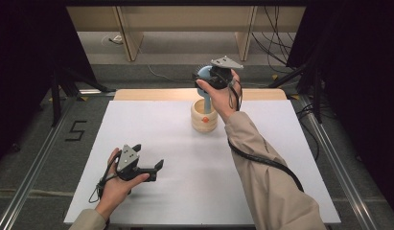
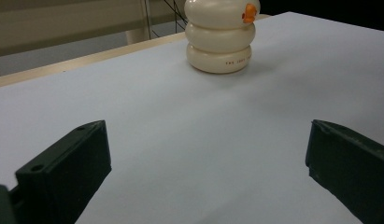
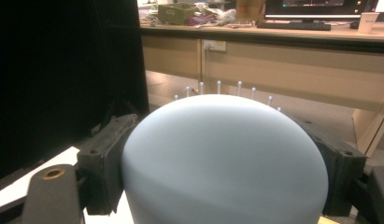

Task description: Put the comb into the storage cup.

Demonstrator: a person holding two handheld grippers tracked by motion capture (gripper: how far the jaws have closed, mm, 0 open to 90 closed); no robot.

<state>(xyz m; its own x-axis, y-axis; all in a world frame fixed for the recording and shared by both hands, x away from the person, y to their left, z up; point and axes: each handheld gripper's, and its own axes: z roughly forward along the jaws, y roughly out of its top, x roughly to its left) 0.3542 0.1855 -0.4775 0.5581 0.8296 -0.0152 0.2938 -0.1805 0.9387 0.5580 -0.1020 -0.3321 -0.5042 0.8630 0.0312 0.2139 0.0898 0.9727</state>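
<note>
Setting: dark-curtained recording bay, pale wooden furniture and trailing cables behind; white-covered tabletop [image 1: 151, 139] on a wooden base, grey floor around it.

Item 1: cream ribbed ceramic holder [image 1: 204, 116], three stacked rounded rings with a small orange mark near the top [image 2: 220, 36]. Stands upright toward the far middle of the tabletop.

Item 2: pale blue plastic hairbrush [image 1: 204, 84] with rounded oval head and white pin bristles [image 3: 225, 158]. Head is raised above the holder; handle points down into the holder's mouth. Whether the handle tip has reached the bottom cannot be told.

Item 3: right tool [image 1: 214, 76], black, two-jawed. Jaws stand fairly wide, pressed on either side of the brush head, which sits between them in the right gripper view.

Item 4: left tool [image 1: 149, 170], black, two-jawed. Jaws spread wide with nothing between them; rests low over the near left of the tabletop, well apart from the holder, pointed toward it.

Step in hand, as judged: standing the brush in the holder, or drawing it out; the frames do not settle which. Next move calls for keeping the handle vertical and centred over the mouth, so the holder is not nudged or tipped.
</note>
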